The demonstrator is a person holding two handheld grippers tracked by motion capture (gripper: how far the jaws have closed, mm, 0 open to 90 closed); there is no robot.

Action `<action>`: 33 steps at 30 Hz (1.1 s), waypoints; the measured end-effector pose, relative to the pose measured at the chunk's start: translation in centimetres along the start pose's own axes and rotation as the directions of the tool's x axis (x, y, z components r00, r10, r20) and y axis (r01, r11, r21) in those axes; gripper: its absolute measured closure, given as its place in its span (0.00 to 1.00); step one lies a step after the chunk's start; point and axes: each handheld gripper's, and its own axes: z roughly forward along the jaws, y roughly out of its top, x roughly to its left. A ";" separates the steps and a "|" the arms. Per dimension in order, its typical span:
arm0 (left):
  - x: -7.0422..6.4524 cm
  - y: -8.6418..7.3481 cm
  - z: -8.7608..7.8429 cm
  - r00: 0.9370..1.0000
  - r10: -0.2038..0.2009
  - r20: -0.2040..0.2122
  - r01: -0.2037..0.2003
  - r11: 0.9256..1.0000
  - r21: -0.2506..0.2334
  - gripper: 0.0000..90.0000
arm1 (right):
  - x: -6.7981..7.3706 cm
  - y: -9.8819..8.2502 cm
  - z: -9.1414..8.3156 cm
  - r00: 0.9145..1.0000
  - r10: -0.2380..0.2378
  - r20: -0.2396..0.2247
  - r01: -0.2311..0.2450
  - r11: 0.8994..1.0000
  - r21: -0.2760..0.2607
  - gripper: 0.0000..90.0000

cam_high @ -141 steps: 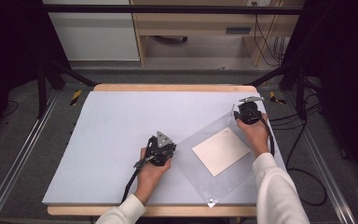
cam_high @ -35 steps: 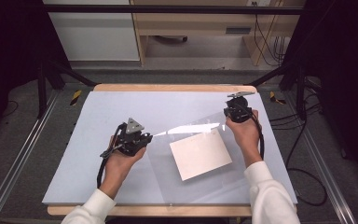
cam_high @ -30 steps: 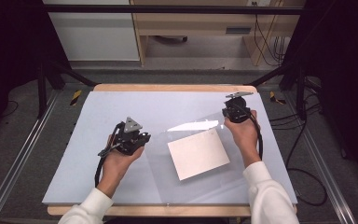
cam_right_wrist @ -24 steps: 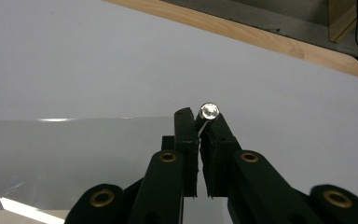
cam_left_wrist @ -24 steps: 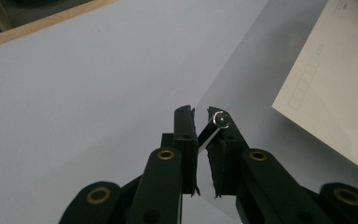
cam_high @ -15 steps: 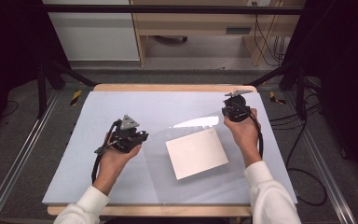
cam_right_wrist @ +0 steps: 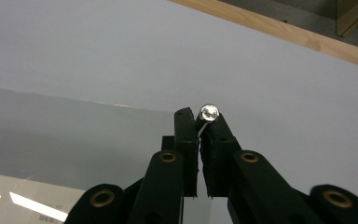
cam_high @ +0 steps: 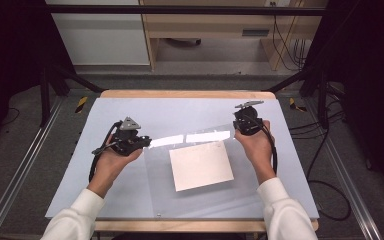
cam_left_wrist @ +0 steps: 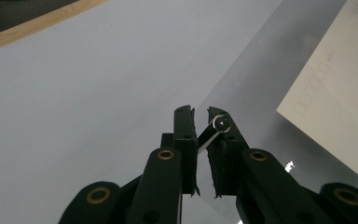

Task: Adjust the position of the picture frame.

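1. Plastic sleeve [cam_high: 200, 192], clear and flat, lies across the lower middle of the high view on the pale table [cam_high: 70, 170].
2. White postcard [cam_high: 201, 165] sits inside the sleeve, at the frame's centre, slightly askew.
3. Left claw [cam_high: 142, 141], at centre left of the high view, is clamped on the sleeve's upper left corner; in the left gripper view its jaws stand nearly together with the thin clear edge [cam_left_wrist: 204, 140] pinched between them.
4. Right claw [cam_high: 240, 126], at upper right of centre, is closed on the sleeve's upper right corner; the right gripper view shows the clear sheet [cam_right_wrist: 74, 126] running into the closed jaws.
5. Bright glare marks the sleeve's top edge between the two claws.
6. Wooden rim [cam_high: 180, 93] borders the table's far side.
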 end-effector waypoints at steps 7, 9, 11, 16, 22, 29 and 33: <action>1.2 -0.2 -0.2 1.000 0.005 0.000 -0.005 1.000 0.010 0.91 | 1.0 -0.3 0.1 1.000 -0.014 -0.011 0.014 1.000 0.013 0.95; 1.6 -0.2 -0.2 1.000 0.007 0.004 -0.007 1.000 0.018 0.90 | 1.3 -0.4 0.1 1.000 -0.017 -0.011 0.017 1.000 0.017 0.95; 1.8 -0.1 -0.1 1.000 0.007 0.005 -0.007 1.000 0.019 0.90 | 1.4 -0.5 0.1 1.000 -0.019 -0.010 0.019 1.000 0.017 0.95; 2.8 0.4 0.6 0.999 0.024 0.029 -0.025 0.999 0.035 0.90 | 1.5 -0.7 0.2 1.000 -0.012 -0.008 0.012 1.000 0.026 0.95; 3.9 1.3 1.7 0.999 0.037 0.033 -0.039 0.998 0.049 0.90 | 1.5 -1.6 1.0 1.000 0.018 -0.009 -0.017 0.999 0.041 0.95; 5.2 1.1 3.0 0.999 0.018 0.032 -0.020 0.998 0.066 0.90 | 1.9 -2.1 2.0 1.000 0.020 -0.011 -0.019 0.998 0.058 0.95; 6.0 0.8 3.7 0.999 -0.011 0.038 0.008 0.997 0.073 0.90 | 2.2 -2.1 2.5 1.000 0.014 -0.021 -0.012 0.998 0.069 0.95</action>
